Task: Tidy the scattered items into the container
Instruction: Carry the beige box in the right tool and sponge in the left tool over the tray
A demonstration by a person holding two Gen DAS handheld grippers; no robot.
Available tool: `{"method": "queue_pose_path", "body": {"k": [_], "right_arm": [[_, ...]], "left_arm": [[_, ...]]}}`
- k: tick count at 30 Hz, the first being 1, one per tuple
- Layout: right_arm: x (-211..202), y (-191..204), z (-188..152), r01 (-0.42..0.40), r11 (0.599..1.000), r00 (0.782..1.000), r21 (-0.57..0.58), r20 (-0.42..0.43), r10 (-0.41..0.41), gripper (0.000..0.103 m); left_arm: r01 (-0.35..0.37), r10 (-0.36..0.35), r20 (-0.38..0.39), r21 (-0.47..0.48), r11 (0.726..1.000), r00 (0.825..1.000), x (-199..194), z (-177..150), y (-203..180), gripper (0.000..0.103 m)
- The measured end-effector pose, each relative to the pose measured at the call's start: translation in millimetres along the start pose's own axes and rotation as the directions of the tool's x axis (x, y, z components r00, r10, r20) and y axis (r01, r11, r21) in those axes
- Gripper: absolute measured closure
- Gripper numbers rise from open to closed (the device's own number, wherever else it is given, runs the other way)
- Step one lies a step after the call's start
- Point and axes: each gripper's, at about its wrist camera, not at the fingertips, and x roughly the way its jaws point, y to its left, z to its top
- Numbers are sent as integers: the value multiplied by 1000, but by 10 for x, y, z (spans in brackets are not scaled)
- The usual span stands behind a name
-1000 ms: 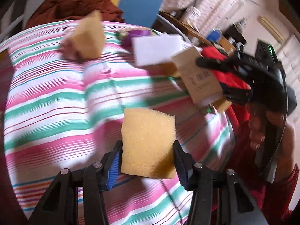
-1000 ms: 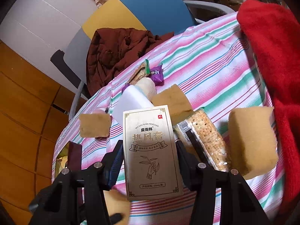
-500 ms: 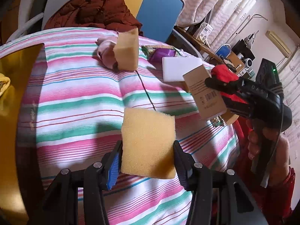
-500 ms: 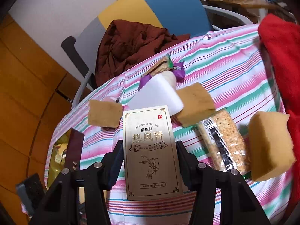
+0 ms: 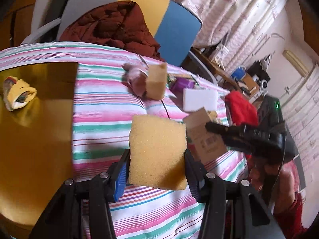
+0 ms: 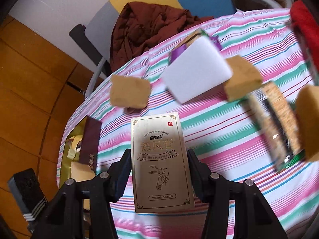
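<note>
My left gripper (image 5: 157, 159) is shut on a yellow sponge (image 5: 157, 151), held above the striped tablecloth just right of the gold container (image 5: 35, 135). A small yellow packet (image 5: 18, 93) lies in the container. My right gripper (image 6: 159, 159) is shut on a gold carton (image 6: 161, 163) with Chinese print; it also shows in the left wrist view (image 5: 207, 139). Scattered on the cloth are a white sponge block (image 6: 197, 69), tan sponges (image 6: 129, 93) (image 6: 243, 79), a purple packet (image 6: 179, 49) and a cracker pack (image 6: 277, 123).
A dark red box lid (image 6: 89, 141) stands at the container's edge (image 6: 65, 159). A chair with a brown jacket (image 5: 111, 27) stands behind the table. A red cloth (image 5: 241, 107) lies at the right. Another tan sponge (image 6: 309, 119) sits at the far right.
Both grippers have swung left toward the container with their loads. The gold container has come into the left wrist view, and the scattered items have slid right in both views.
</note>
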Motion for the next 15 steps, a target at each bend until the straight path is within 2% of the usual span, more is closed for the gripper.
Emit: {"method": "queue_pose_path", "body": {"k": [7, 15], "right_arm": [[183, 357, -115, -50, 998, 998, -25, -34, 49, 49], [387, 1004, -160, -135, 987, 989, -88, -67, 130, 49]], "left_arm": [[-12, 18, 71, -89, 996, 997, -259, 105, 377, 52], [-61, 85, 112, -203, 977, 990, -441, 311, 952, 52]]}}
